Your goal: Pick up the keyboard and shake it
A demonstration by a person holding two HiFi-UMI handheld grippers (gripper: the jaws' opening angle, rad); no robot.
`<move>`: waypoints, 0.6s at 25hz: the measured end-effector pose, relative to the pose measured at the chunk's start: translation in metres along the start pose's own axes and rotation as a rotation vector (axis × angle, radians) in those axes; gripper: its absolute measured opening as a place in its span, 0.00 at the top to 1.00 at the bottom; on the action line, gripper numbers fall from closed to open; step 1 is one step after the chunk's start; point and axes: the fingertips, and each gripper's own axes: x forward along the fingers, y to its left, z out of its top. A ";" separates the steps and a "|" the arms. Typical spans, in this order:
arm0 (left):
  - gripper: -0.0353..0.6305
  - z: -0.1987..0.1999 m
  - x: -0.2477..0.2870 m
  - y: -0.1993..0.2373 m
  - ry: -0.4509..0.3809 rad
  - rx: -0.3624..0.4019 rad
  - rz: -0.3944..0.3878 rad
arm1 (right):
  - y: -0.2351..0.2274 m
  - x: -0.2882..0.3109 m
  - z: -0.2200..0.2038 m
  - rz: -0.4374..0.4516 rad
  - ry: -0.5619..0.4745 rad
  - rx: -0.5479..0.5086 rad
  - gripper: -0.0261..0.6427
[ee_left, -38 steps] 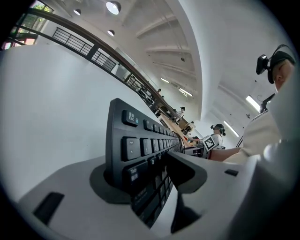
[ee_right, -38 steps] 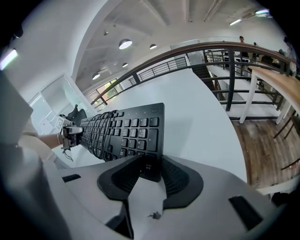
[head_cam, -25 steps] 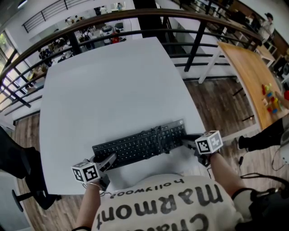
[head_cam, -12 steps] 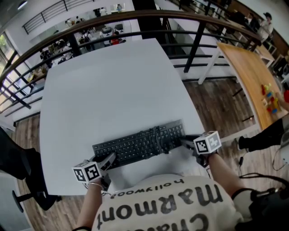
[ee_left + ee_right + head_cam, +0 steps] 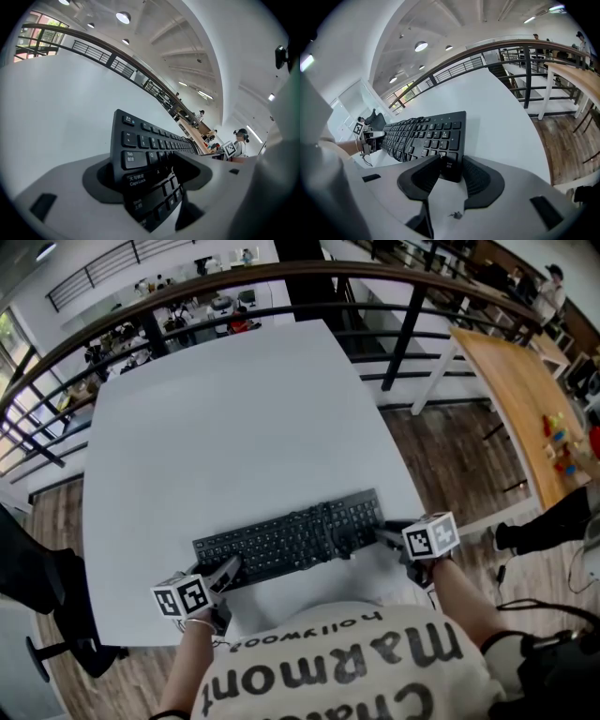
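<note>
As right tool (image 5: pixel 450 169) clamps keyboard (image 5: pixel 291 538) on the white table (image 5: pixel 234 409) by railings (image 5: pixel 410 334), left tool (image 5: pixel 152 176) just opened around it.

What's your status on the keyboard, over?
Left gripper jaws just opening, keyboard end loose between them. Right gripper shut on keyboard's other end. Keyboard lying on white table. Nothing in the way.

Illum.: bright, even, indoor. Src: round ceiling lamps (image 5: pixel 123 18) at 12 o'clock in gripper views, plus daylight via window (image 5: pixel 35 35) at 10 o'clock. White table (image 5: pixel 234 427): mild glare, faint soft shadows. Fisheye distortion: railing (image 5: pixel 281 277) bows; gripper views vignette black at corners. Near end of keyboard (image 5: pixel 140 154) slightly soft.
</note>
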 end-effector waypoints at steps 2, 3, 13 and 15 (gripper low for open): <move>0.48 0.000 0.000 0.002 -0.002 0.003 0.012 | -0.001 0.000 0.000 -0.004 -0.003 0.005 0.73; 0.48 0.002 0.000 0.005 -0.007 0.011 0.025 | -0.001 0.001 0.000 -0.006 -0.005 0.007 0.73; 0.47 0.001 -0.003 0.010 0.002 0.003 0.047 | -0.002 -0.006 0.006 -0.126 -0.011 -0.045 0.72; 0.47 -0.003 -0.003 0.005 0.011 -0.021 0.025 | -0.004 -0.013 0.018 -0.148 -0.049 -0.043 0.75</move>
